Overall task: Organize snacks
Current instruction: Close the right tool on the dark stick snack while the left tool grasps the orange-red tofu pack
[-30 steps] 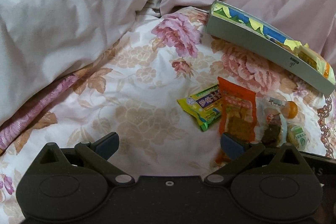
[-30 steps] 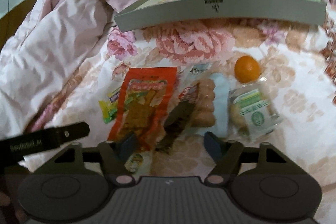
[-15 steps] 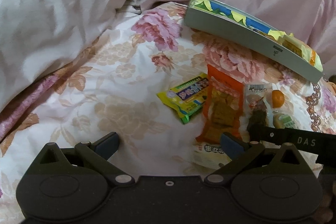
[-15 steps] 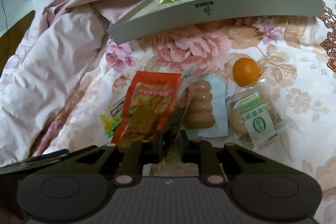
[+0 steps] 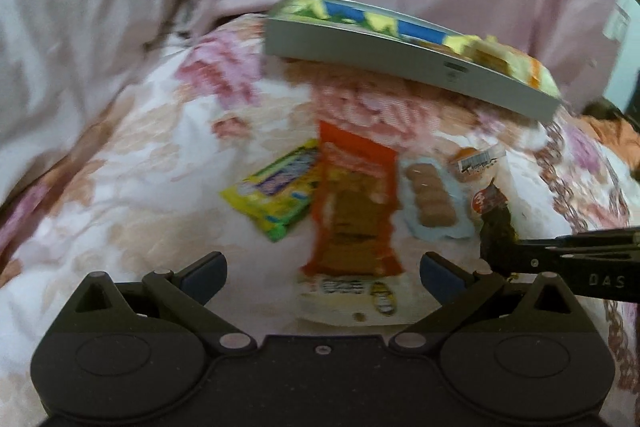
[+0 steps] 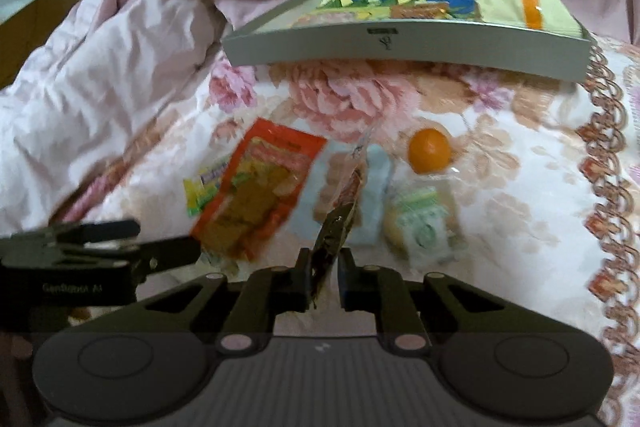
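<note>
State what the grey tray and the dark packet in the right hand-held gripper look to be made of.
Grey tray: probably coated card or thin metal; flat matte walls, crisp folded-looking edges, small printed mark. Dark packet: seemingly plastic or foil film; it crinkles and glints where the right hand-held gripper pinches it.

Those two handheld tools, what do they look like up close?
Both are matte black plastic. The left tool has blue-grey pads on hinged fingers with silver pivot pins. The right tool has a ribbed grey base. White lettering runs along each one's side.
</note>
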Available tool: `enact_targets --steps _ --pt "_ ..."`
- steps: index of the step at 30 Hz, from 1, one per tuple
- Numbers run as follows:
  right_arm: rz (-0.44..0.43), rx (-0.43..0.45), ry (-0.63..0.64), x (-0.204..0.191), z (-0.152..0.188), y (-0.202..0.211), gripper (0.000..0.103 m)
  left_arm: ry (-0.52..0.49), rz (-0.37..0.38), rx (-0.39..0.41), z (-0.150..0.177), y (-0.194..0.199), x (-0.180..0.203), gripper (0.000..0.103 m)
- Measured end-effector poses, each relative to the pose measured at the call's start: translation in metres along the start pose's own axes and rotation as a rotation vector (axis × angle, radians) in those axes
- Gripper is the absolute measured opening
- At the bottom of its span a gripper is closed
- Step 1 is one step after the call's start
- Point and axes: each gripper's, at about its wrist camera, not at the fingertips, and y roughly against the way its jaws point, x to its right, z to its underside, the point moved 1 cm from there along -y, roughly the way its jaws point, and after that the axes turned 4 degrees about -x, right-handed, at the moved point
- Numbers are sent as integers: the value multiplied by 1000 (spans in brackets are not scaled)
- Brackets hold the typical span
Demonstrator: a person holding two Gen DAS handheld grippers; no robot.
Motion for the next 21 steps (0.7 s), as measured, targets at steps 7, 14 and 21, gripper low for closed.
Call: enact_targets --steps 7,14,21 --pt "6 11 -20 13 12 17 16 -108 -22 -68 -12 -35 27 102" --pt "-25 17 -44 24 16 10 17 -197 -117 -96 -14 -48 36 89" --pt "-39 20 -52 27 17 7 17 -178 -121 -92 -8 -35 29 61"
